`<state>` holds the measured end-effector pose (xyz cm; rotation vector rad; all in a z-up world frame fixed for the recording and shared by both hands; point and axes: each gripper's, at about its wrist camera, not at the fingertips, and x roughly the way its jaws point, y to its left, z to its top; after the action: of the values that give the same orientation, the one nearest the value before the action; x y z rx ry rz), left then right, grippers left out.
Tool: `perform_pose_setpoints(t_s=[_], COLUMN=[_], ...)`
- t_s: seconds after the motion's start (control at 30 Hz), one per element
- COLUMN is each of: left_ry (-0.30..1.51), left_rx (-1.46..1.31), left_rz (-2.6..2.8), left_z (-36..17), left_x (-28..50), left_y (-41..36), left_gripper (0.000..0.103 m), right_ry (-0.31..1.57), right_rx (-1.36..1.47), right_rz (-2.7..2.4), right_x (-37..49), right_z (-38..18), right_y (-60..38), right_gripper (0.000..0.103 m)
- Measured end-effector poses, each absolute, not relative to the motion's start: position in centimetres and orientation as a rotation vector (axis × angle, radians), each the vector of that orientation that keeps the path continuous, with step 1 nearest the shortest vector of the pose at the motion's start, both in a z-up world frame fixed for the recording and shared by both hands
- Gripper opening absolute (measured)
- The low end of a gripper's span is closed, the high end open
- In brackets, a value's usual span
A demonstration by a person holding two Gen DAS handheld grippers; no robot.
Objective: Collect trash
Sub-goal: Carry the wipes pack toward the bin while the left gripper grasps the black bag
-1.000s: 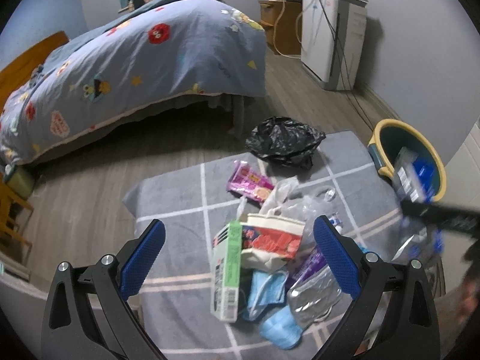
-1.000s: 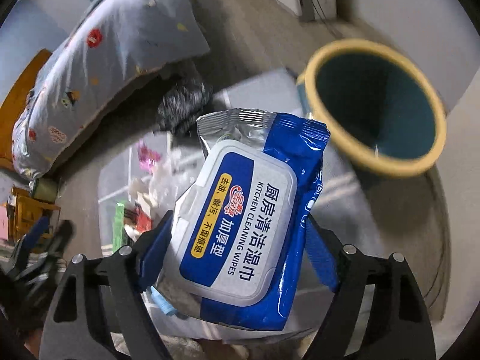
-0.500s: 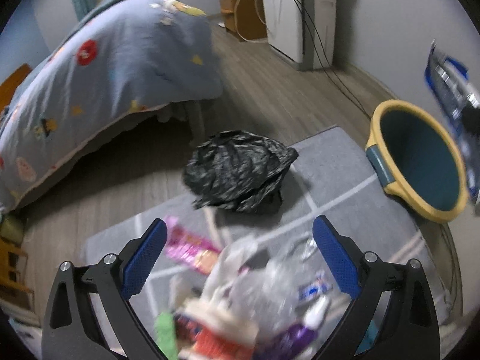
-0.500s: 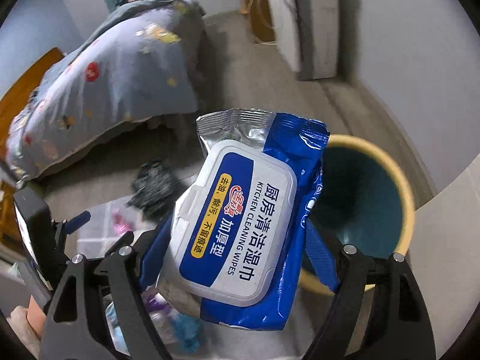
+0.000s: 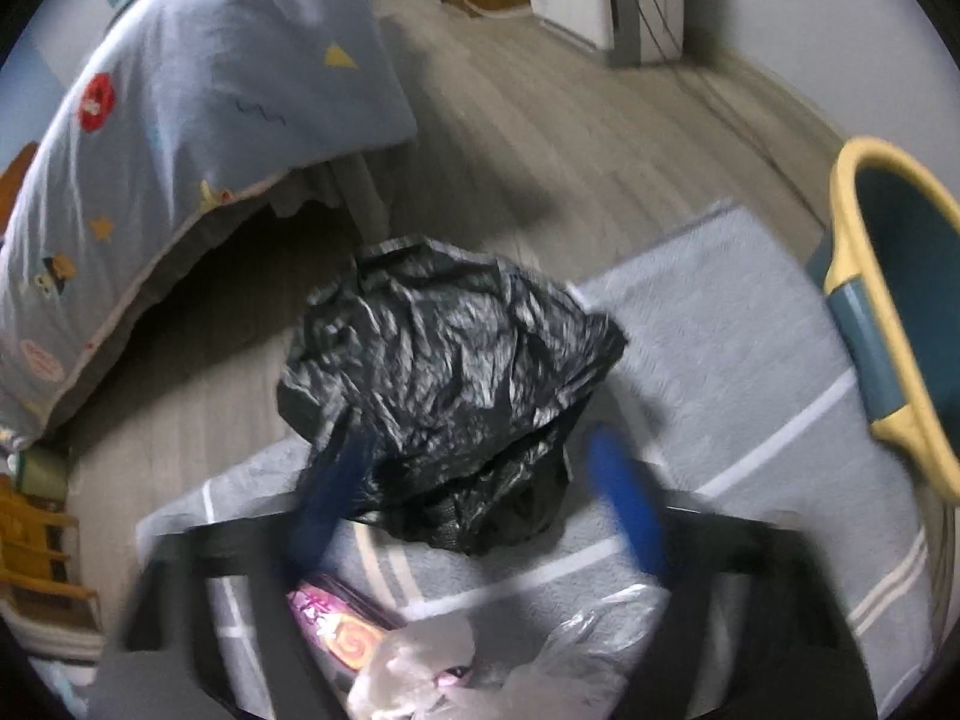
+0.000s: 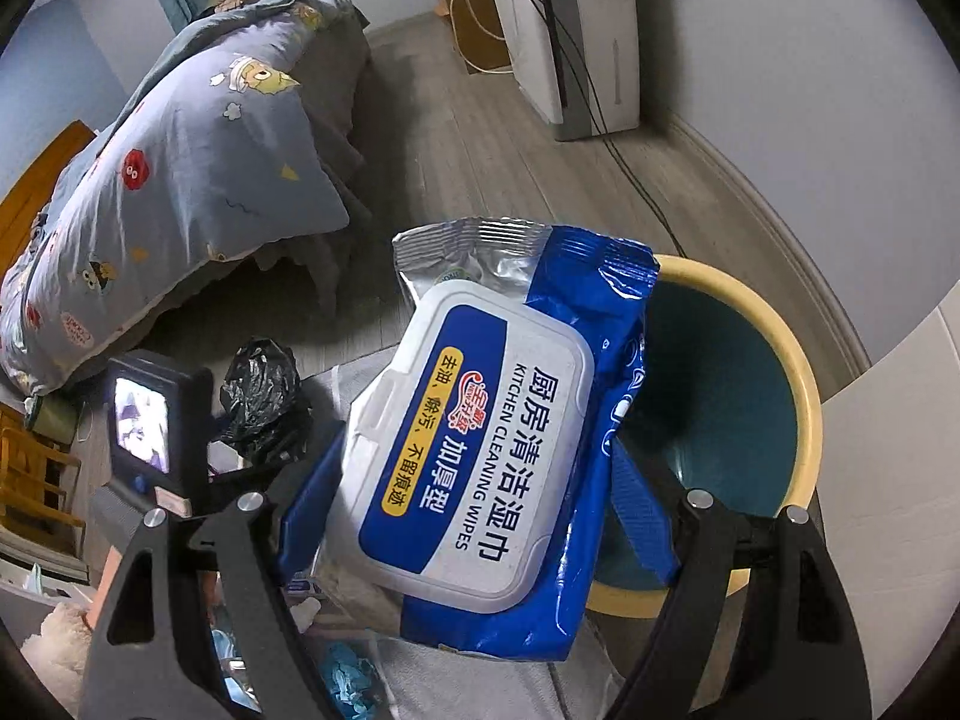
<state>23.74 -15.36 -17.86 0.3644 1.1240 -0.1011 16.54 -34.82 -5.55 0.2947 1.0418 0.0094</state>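
The wipes pack (image 6: 480, 450) is clamped between the fingers of my right hand-held gripper (image 6: 474, 516), its long axis running up and away from me, tilted a little right. Just beyond and to its right, lower down, gapes the yellow-rimmed bin (image 6: 804, 420); the pack's far end already overlaps the rim, so I judge a short push forward-right comes before letting go. My left hand-held gripper (image 5: 480, 504), blurred, fingers spread and empty, points at the black bag (image 5: 444, 384) on the grey rug (image 5: 720, 312).
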Motion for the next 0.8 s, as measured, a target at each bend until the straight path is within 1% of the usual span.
perform_pose_setpoints(t_s=[0.03,0.1,0.13,0.27,0.37,0.47,0.8], left_ry=[1.136,1.117,1.105,1.073,1.020,0.986,0.884], left_rx=[0.365,0.360,0.366,0.389,0.404,0.399,0.354], left_rz=[-0.094,-0.103,-0.106,-0.106,-0.113,-0.120,-0.152], left_z=[-18.2,-18.0,-17.9,-17.2,-15.9,-14.5,-8.5], left_x=[23.8,23.5,23.3,22.5,21.4,20.6,17.6], left_y=[-15.2,-15.0,-15.0,-14.9,-14.8,-14.4,-13.7], left_gripper=[0.049,0.045,0.032,0.026,0.023,0.022,0.021], right_ry=[1.044,1.048,1.048,1.044,1.044,1.047,1.022], right_rx=[0.299,0.293,0.287,0.272,0.261,0.246,0.259], right_rz=[0.014,0.021,0.026,0.032,0.037,0.046,0.053], right_x=[16.6,16.7,16.7,16.7,16.7,16.7,16.3], right_z=[-5.6,-5.6,-5.6,-5.6,-5.7,-5.7,-5.0], right_y=[-34.8,-34.4,-34.3,-34.0,-33.7,-33.3,-33.7], right_gripper=[0.080,0.080,0.080,0.080,0.080,0.080,0.080])
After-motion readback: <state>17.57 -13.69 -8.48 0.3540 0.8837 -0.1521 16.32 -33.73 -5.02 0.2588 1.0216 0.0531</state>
